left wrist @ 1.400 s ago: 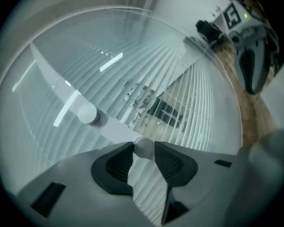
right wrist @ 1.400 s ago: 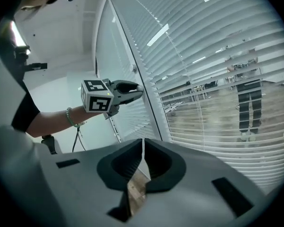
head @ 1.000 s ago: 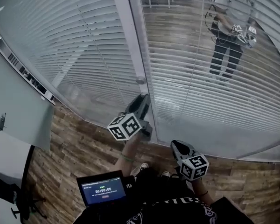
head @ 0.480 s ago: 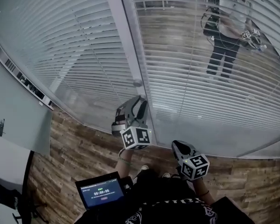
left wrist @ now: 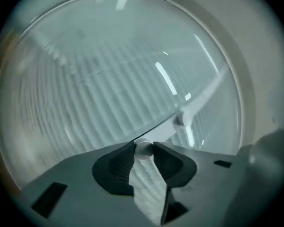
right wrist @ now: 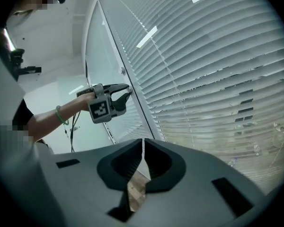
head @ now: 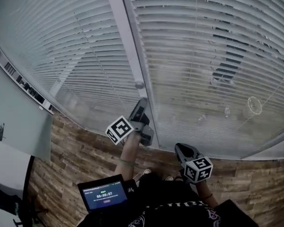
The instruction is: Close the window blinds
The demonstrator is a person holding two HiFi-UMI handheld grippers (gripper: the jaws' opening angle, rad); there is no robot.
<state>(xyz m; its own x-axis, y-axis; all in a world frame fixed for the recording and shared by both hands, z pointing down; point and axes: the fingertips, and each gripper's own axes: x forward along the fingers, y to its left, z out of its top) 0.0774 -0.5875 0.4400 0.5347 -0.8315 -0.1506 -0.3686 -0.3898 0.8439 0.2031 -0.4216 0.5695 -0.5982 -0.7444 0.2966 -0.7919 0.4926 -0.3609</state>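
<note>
the left gripper (head: 142, 103) is pinching a small round knob (left wrist: 143, 150) at the upright frame post (head: 128, 37), with the blinds (head: 203, 41) lying in the panes on either side. the right gripper (right wrist: 142, 144) is hanging back lower, jaws together on nothing, so the turning is likely falling to the left.

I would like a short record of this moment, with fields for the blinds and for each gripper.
window: blinds tilted almost shut, a dim view through remains
left: left gripper shut on small round knob by the window post
right: right gripper shut, empty, near the person's body, apart from the window
task: seemingly not finished
</note>
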